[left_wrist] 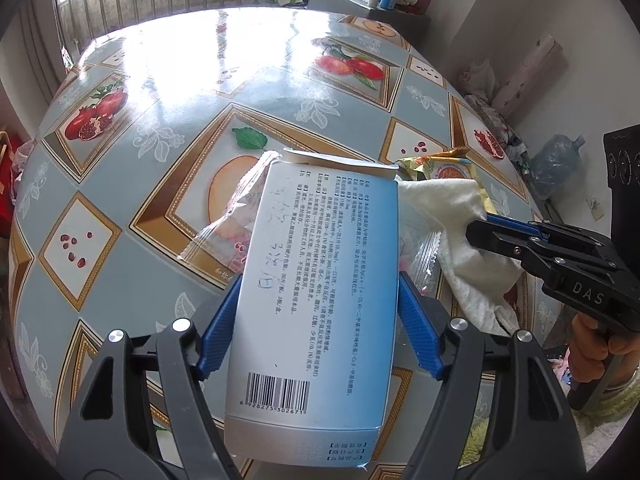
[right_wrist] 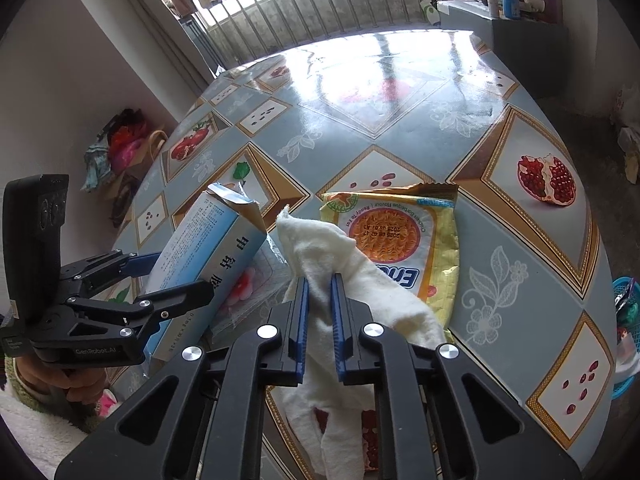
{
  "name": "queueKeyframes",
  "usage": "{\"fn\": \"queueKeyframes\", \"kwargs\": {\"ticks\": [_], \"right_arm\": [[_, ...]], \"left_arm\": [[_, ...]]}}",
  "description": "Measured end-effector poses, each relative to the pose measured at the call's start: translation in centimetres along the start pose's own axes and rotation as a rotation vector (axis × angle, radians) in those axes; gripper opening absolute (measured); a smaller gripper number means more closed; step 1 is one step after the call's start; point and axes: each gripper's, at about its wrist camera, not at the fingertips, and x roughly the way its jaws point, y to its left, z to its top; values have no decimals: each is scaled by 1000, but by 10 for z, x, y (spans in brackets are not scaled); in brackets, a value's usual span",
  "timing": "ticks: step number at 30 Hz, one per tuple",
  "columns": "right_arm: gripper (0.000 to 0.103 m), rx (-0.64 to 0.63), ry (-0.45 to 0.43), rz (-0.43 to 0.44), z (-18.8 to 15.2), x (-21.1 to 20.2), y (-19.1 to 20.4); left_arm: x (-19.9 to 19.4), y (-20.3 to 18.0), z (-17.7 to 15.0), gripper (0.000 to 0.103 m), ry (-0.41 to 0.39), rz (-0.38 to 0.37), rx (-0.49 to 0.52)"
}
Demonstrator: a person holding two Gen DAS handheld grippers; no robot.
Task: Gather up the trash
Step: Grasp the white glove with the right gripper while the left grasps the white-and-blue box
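Left gripper [left_wrist: 316,316] clamping medicine box [left_wrist: 316,280]; right gripper [right_wrist: 319,312] pinching white cloth [right_wrist: 340,256]. Lift straight, noodle wrapper [right_wrist: 404,240] at one o'clock.

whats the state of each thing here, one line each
left gripper: shut on the box
medicine box: top flap open, tilted
right gripper: shut on the cloth
white cloth: crumpled, lying partly over the wrapper
noodle wrapper: torn open, flat on the table
clear plastic wrapper: crumpled under the box
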Motion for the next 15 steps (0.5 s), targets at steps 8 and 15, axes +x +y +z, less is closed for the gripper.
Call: {"fn": "queueKeyframes", "kwargs": {"ticks": [8,15], "right_arm": [[11,31,-27,27,0,-15,-6],[10,54,-67,61,0,-37,-9]], "left_arm": [[-14,0,-1,70,-30,-9,-7],[-33,4,1,69,-67,-29,-41]]}}
